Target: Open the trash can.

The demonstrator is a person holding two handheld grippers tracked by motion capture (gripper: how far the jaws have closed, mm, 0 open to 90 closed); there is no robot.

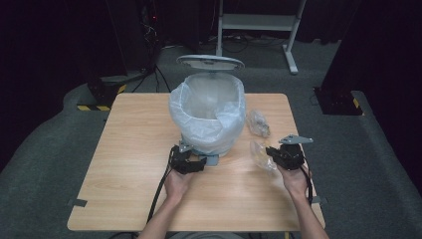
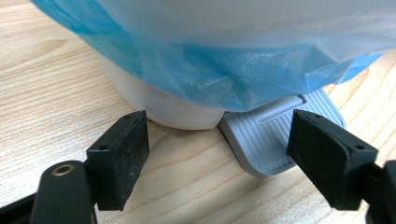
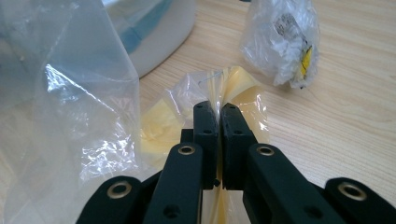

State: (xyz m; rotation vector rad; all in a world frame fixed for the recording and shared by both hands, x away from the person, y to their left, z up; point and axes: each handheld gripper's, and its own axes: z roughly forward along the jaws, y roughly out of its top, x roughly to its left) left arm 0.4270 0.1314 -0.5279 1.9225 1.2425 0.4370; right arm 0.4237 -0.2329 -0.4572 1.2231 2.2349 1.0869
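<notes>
Wrapper [image 3: 233,93], clear crinkled plastic, yellowish inside, pinched in right tool [image 3: 219,109]

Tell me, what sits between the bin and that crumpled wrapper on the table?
Bare wood in the high view: bin, then table, then wrapper.

We see the high view lit from above on the table [image 1: 124,164], with the room around it nearly black; it is soft and grainy; both gripper views are brighter and sharper; glare glints on the clear plastic bag [image 3: 84,107]; the nearest jaws blur slightly.
</notes>
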